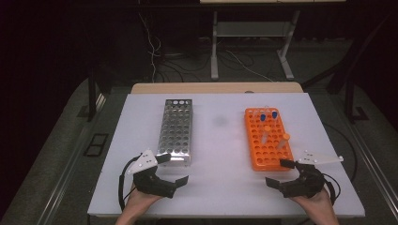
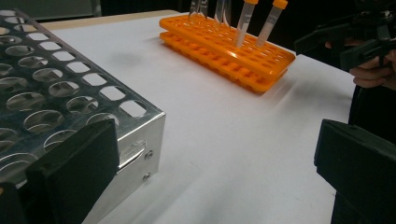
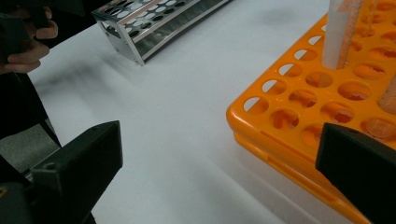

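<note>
A perforated metal rack (image 1: 177, 131) lies left of centre on the white table (image 1: 220, 140); its holes look empty. To the right lies an orange rack (image 1: 267, 149) with two blue-capped tubes (image 1: 268, 115) at its far end and two orange-capped tubes (image 1: 285, 137) nearer me. My left gripper (image 1: 174, 168) is open and empty by the metal rack's near corner (image 2: 140, 126). My right gripper (image 1: 277, 172) is open and empty at the orange rack's near left corner (image 3: 299, 100). In the left gripper view, the orange-capped tubes (image 2: 273, 18) lean in the orange rack (image 2: 233, 51).
A wooden strip (image 1: 216, 87) runs along the table's far edge. Behind it, cables and a white stand's legs (image 1: 215, 47) lie on the dark floor. A person's hand (image 3: 28, 44) shows far left in the right gripper view, near the metal rack (image 3: 154, 18).
</note>
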The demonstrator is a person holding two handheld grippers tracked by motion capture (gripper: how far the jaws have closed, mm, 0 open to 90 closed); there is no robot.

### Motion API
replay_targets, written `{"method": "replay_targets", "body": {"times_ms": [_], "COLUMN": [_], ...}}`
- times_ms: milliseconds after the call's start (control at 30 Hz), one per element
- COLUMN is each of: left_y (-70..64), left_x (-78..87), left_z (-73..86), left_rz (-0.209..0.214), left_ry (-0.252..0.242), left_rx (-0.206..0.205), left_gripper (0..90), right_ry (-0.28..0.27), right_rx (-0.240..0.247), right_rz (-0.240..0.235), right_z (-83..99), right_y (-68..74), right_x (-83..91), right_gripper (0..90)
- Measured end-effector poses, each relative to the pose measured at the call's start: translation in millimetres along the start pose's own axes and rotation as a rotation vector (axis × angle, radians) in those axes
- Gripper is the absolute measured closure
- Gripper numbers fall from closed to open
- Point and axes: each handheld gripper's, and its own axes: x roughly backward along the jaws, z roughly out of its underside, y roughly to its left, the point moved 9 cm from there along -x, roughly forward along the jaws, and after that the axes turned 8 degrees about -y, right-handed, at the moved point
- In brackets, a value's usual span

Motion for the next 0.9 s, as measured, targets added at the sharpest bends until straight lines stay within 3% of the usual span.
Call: {"method": "replay_targets", "body": {"times_ms": [433,900], "left_y": [-0.5,-0.1], "left_x": [-0.3,-1.0], "left_z": [0.0,1.1], "left_rz": [0.005,0.000], "left_ry": [0.001,0.005], "left_rx": [0.000,0.003], "left_gripper": [0.0,0.0], "right_ry": [0.020,0.051], "right_rx": [-0.007,0.002], "right_rz": [0.008,0.047], "right_z": [1.3,-4.1], "right_y": [-2.8,-9.1], "right_x": [6.0,12.0], "right_gripper": [0.2,0.2]}}
